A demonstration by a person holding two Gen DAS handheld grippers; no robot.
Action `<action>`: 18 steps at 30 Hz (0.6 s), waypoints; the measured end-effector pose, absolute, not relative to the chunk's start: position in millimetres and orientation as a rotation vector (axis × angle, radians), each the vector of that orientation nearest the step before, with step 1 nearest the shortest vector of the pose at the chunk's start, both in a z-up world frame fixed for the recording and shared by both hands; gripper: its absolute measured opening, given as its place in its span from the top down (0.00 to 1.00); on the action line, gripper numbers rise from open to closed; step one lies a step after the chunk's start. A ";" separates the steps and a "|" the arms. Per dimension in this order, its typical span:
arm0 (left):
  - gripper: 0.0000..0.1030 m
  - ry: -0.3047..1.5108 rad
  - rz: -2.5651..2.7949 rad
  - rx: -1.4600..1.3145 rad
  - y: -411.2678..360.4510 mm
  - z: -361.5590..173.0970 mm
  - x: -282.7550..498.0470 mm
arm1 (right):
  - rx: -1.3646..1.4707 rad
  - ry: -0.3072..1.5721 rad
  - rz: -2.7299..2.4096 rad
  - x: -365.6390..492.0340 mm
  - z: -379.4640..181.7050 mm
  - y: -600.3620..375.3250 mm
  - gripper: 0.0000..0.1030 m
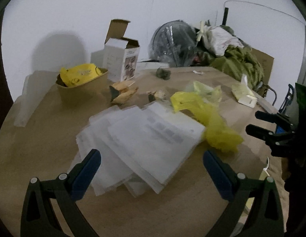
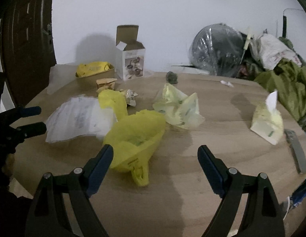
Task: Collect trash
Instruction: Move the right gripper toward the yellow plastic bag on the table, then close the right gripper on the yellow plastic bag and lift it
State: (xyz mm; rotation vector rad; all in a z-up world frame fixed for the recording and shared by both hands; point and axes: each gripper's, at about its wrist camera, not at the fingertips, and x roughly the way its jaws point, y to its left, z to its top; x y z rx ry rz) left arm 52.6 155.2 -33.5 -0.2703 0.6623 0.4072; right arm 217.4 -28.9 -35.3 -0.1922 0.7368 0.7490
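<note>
Left tool (image 1: 152,165): spread wide, holding nothing. It hovers over the near edge of a fanned stack of white papers (image 1: 145,138), which lies flat on the wooden counter (image 1: 44,138). The papers show between the two blue pads; whether the pads touch them cannot be told.

Right tool (image 2: 155,156): spread wide, holding nothing. Its left pad sits just beside a bright yellow bag (image 2: 135,138), which stands crumpled and open-mouthed on the counter (image 2: 222,148). The bag overlaps the right edge of the papers (image 2: 77,118).

In the left wrist view the right tool (image 1: 257,123) shows at the right edge, near the yellow bag (image 1: 212,126). In the right wrist view the left tool (image 2: 34,119) shows at the left edge, beside the papers.

Further back, from the right wrist view:
- A pale yellow wrapper (image 2: 180,108) lies just behind the bag.
- A second pale wrapper (image 2: 268,120) with a white card stands well apart, to the right.
- A grey flat bar (image 2: 297,152) lies at the right edge of the counter.
- A crumpled foil scrap (image 2: 131,96) lies behind the bag.
- A brown bowl (image 2: 95,79) holds yellow packaging.
- A small tan carton (image 2: 106,84) rests beside the bowl.
- An open white box (image 2: 132,61) stands upright near the wall.
- A dark green lump (image 2: 172,78) sits mid-counter at the rear.
- A small white scrap (image 2: 227,83) lies to its right.

A green cloth pile (image 2: 287,81) occupies the far right corner.
</note>
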 end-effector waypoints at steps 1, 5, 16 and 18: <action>0.00 0.670 0.412 -0.272 158.3 -34.2 55.7 | -0.186 0.749 0.753 221.3 -38.2 -25.5 0.17; 0.00 0.678 0.426 -0.268 164.2 -32.8 65.2 | -0.126 0.818 0.798 239.1 -52.1 -12.9 0.17; 0.00 0.710 0.438 -0.255 180.6 -26.8 93.0 | -0.084 0.915 0.879 265.2 -75.8 22.3 0.17; 0.00 0.711 0.423 -0.235 177.2 -24.2 99.7 | -0.078 0.927 0.886 265.7 -80.7 21.4 0.27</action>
